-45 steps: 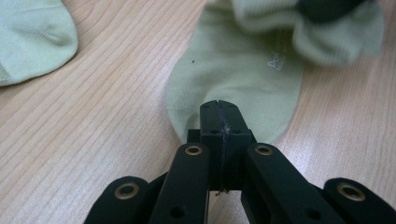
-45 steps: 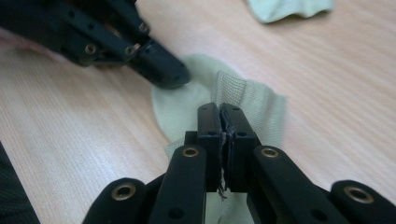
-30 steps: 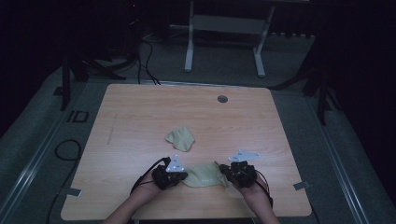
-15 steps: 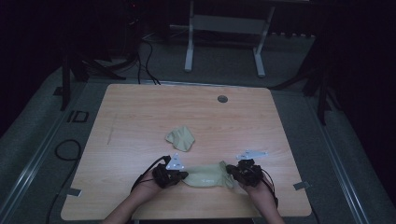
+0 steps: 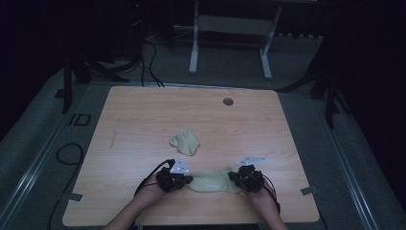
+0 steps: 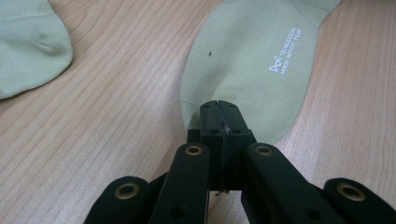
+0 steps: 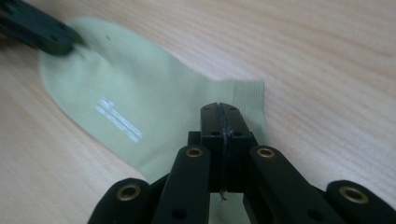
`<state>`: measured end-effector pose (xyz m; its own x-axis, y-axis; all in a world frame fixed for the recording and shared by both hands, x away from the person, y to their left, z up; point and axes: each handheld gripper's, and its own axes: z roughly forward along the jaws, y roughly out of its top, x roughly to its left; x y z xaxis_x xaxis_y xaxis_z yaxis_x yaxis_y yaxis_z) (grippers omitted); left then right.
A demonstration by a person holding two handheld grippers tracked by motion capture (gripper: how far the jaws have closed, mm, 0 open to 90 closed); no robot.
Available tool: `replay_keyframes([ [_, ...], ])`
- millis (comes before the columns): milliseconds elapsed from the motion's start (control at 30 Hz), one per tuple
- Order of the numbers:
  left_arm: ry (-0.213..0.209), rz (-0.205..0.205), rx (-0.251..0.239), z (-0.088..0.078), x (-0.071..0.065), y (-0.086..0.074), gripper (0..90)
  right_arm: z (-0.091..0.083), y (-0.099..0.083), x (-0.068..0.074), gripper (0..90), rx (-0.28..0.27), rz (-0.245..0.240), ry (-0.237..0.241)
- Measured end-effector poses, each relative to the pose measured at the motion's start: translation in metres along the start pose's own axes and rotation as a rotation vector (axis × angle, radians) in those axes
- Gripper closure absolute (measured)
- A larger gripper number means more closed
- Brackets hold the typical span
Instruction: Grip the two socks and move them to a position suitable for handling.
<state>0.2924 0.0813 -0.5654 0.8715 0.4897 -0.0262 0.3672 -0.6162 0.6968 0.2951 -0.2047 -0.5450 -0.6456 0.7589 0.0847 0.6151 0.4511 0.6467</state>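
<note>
1. My table (image 5: 143,120) is the pale wooden top everything lies on; a small round grommet (image 5: 228,101) sits near its far edge.
2. The flat sock (image 5: 210,178) lies near my edge of the table, stretched between my two hands. Compared with a second ago it is drawn out longer and smoother, since my right hand has shifted a little outward.
3. The crumpled sock (image 5: 186,142) lies just beyond it, apart from it, where it was before.
4. My left tool (image 5: 184,180) is fully closed, its tips pinching the rounded toe end of the flat sock (image 6: 243,65), below the white print on the fabric.
5. My right tool (image 5: 234,176) has just been closing and now stands fully closed on the ribbed cuff end of the same sock (image 7: 140,98).
6. No container stands on the table.
</note>
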Motion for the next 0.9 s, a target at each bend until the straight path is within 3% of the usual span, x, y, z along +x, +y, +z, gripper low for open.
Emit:
replay_keyframes([
  [133, 0.007, 0.006, 0.003, 0.000, 0.000, 0.001, 89.5, 0.006, -0.003, -0.002, 89.7, 0.032, -0.016, -0.031],
  [233, 0.012, 0.009, 0.005, 0.000, -0.001, 0.001, 89.5, 0.006, -0.007, -0.005, 89.7, 0.024, 0.012, -0.021],
  [400, 0.012, 0.007, 0.005, 0.001, -0.003, 0.001, 89.4, 0.001, -0.012, -0.007, 89.7, 0.024, 0.004, -0.042],
  [900, -0.039, 0.020, 0.007, 0.015, -0.016, 0.016, 89.4, -0.016, -0.030, -0.021, 89.7, 0.016, 0.044, -0.065],
])
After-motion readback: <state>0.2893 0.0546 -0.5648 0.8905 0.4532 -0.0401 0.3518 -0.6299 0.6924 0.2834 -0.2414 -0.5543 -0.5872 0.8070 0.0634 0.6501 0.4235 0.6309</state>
